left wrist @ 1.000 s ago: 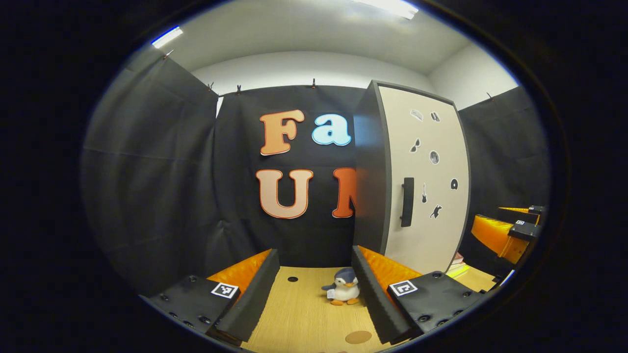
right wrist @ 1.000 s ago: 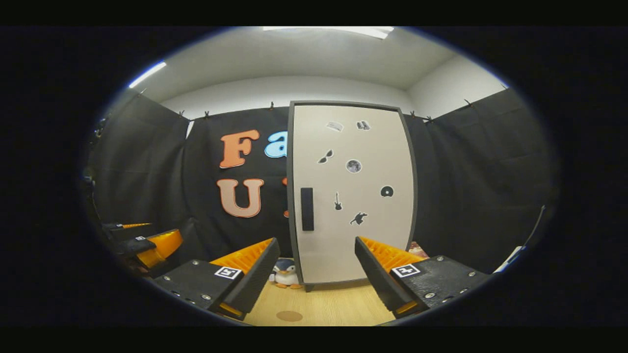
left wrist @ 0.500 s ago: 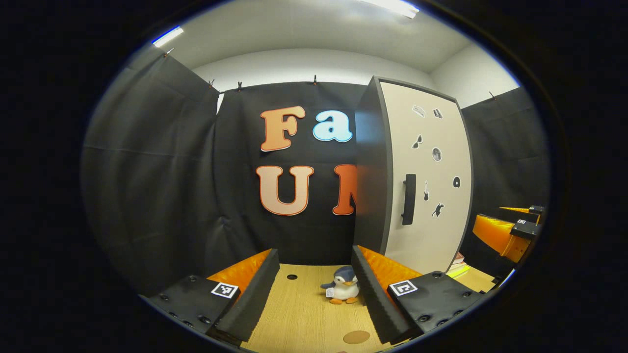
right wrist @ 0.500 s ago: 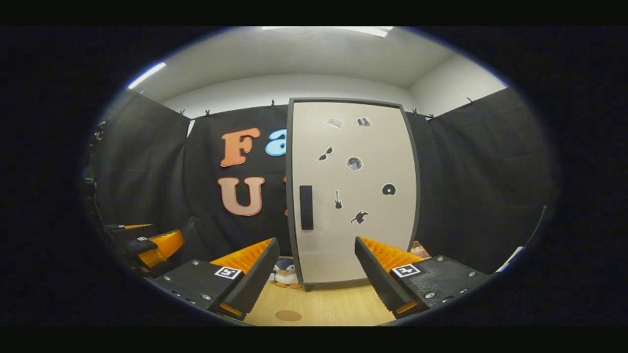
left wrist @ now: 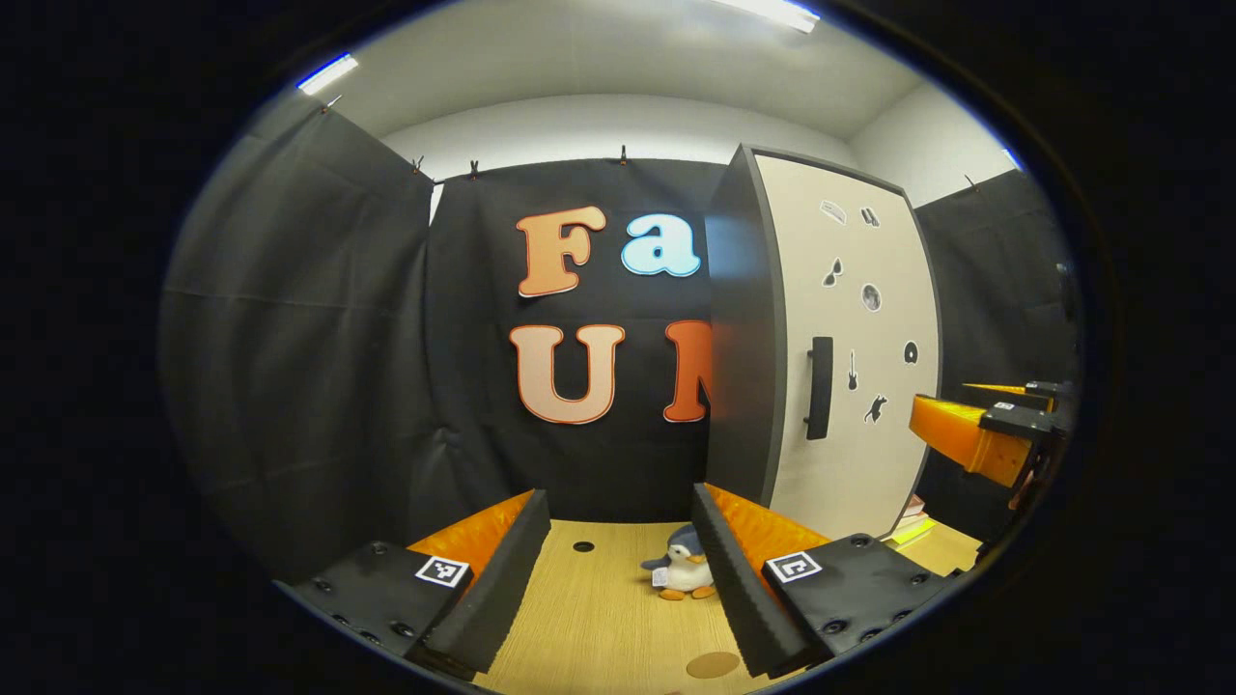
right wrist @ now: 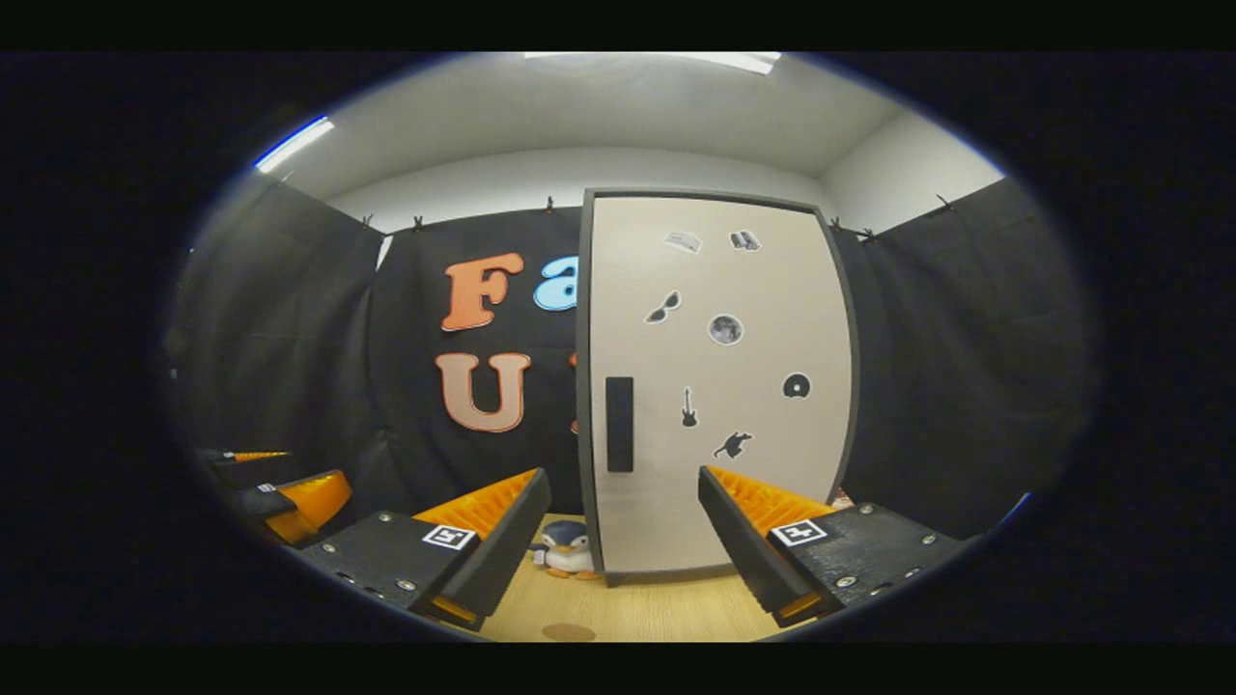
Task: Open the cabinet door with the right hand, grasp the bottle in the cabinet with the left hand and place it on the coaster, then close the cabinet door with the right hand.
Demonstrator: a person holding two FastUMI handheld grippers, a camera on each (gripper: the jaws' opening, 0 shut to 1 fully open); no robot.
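Left gripper (left wrist: 613, 541) held low over the wooden counter (left wrist: 599, 618), fingers spread wide with nothing between them, aimed at the booth wall left of the cabinet. Right gripper (right wrist: 623, 526) likewise wide open and empty, facing the closed cabinet door (right wrist: 719, 386), its black handle (right wrist: 619, 424) ahead and just above the left finger. In the left gripper view, right gripper (left wrist: 985, 434) seen at the far right edge, higher and nearer the door (left wrist: 850, 338) than a second ago; in the right gripper view, door larger and shifted rightward, handle lower. Plush penguin (left wrist: 684, 568) standing on the counter by the cabinet's left corner, unmoved. Round brown coaster (left wrist: 713, 664) flat on the counter near the front edge. Bottle hidden behind the shut door.
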